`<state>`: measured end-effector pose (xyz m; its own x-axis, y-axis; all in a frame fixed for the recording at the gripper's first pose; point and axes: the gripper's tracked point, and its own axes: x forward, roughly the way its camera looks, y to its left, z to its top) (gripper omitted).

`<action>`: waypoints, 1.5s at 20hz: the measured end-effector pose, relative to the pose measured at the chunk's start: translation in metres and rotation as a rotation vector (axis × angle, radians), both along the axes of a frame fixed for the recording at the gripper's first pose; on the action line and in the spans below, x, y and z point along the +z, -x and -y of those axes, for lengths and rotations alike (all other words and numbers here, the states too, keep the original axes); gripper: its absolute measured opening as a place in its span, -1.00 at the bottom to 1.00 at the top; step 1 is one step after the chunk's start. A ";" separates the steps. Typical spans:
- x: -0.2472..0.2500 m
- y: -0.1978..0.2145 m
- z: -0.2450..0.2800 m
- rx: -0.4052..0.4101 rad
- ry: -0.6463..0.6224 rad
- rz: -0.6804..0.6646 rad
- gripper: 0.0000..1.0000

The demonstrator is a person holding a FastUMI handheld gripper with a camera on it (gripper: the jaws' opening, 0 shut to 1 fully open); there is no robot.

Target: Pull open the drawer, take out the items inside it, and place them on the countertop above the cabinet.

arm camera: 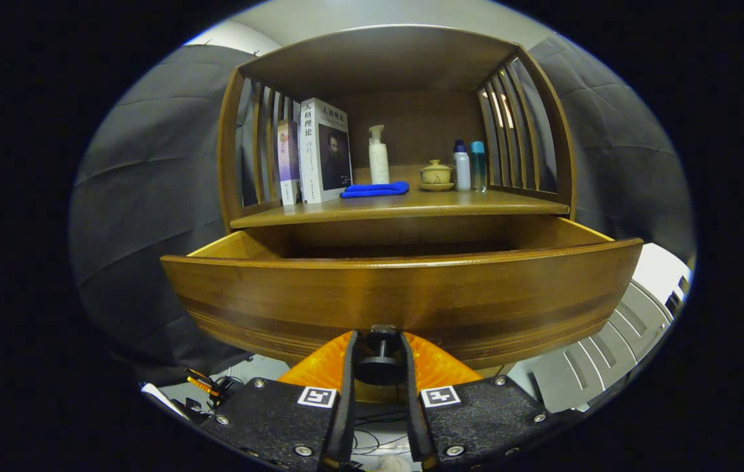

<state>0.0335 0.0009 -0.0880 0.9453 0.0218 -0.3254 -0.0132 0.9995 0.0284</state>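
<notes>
Gripping drawer knob [381, 351] | claw [379, 341] apparently clamped | drawer [404, 298] open | blue cloth [375, 190] on countertop [404, 208]

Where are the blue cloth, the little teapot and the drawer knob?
blue cloth [375, 190], gripper view, middle of its folded top.
little teapot [436, 172], gripper view, its round body.
drawer knob [381, 354], gripper view, its stem, clamped between the gripper's [379, 351] fingers.

black tongs [378, 357] body, silver screws, two square black-and-white markers, ribbed fingers

drawer [404, 295] interior hidden by its front, contents unseen
</notes>
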 end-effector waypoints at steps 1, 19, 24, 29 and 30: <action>0.001 0.004 -0.001 0.003 0.001 0.002 -0.34; 0.012 0.038 -0.011 0.064 0.016 0.060 0.13; 0.052 0.043 -0.017 0.108 0.010 0.168 0.75; 0.099 0.035 -0.015 0.128 -0.032 0.247 0.80; 0.102 0.031 -0.015 0.134 -0.042 0.231 0.80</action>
